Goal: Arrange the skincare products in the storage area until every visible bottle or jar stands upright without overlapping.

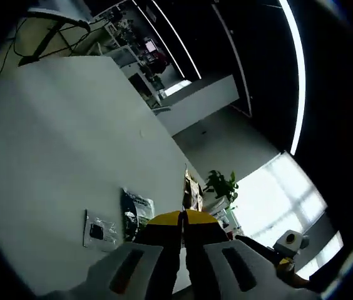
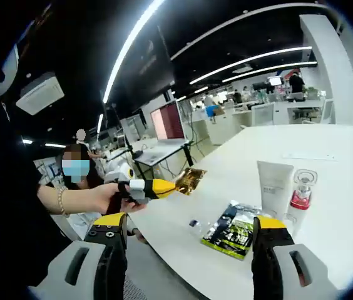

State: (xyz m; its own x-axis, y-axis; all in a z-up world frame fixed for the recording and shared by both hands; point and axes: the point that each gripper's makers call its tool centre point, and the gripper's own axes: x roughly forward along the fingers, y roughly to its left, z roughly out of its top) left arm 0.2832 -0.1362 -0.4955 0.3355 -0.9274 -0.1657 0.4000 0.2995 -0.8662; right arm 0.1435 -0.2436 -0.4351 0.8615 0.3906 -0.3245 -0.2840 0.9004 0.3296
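On the counter (image 2: 327,156) ahead of the right tool (image 2: 189,240): one white tube (image 2: 274,184), one pink-collared bottle (image 2: 301,195), one dark sachet (image 2: 231,230). One gold packet (image 2: 189,180) sits in the left tool (image 2: 175,187).

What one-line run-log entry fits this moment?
left hand-held gripper: shut on gold sachet | right hand-held gripper: open | white tube, pink-capped bottle: upright
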